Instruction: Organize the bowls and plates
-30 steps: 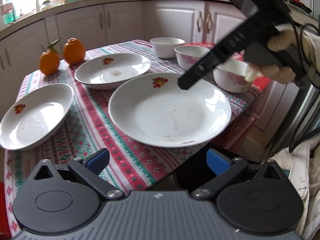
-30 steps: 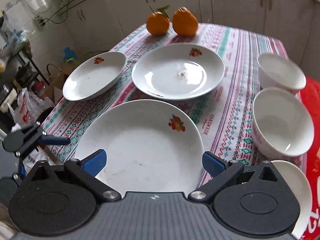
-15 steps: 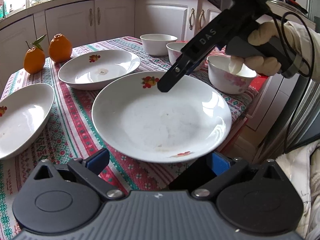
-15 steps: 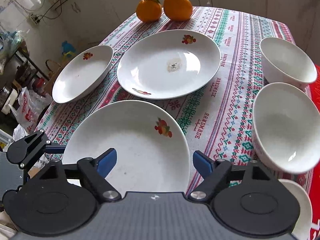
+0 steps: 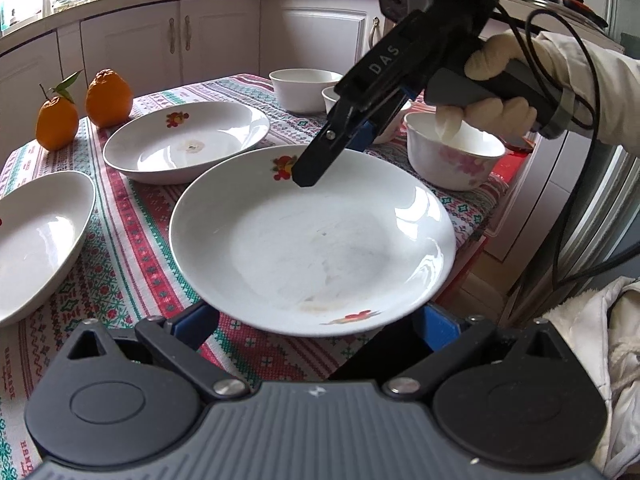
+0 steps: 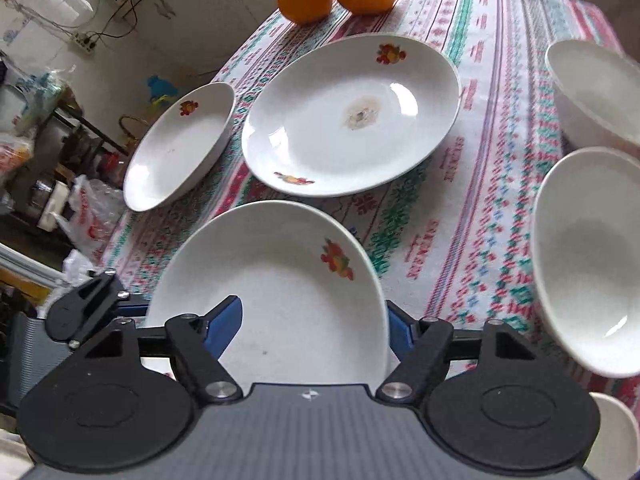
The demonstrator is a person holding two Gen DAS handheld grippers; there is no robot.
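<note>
A large white plate (image 5: pixel 312 236) with fruit prints sits at the table's near edge; it also shows in the right wrist view (image 6: pixel 276 292). My right gripper (image 6: pixel 316 330) has closed on this plate's rim, one finger on top and one beneath, and it shows in the left wrist view (image 5: pixel 340 136) over the plate's far side. My left gripper (image 5: pixel 316 320) is open, its blue fingers just under the plate's near rim. A second plate (image 6: pixel 352 112) and a third plate (image 6: pixel 180 144) lie behind. Three white bowls (image 5: pixel 452 152) stand at the right.
Two oranges (image 5: pixel 108 98) sit at the far corner of the patterned tablecloth (image 5: pixel 132 240). White kitchen cabinets (image 5: pixel 172 44) stand behind the table. Plastic bags and clutter (image 6: pixel 84 216) lie on the floor beside the table.
My right gripper came down to the large plate and its fingers narrowed onto the rim. My left gripper moved in closer under the near rim.
</note>
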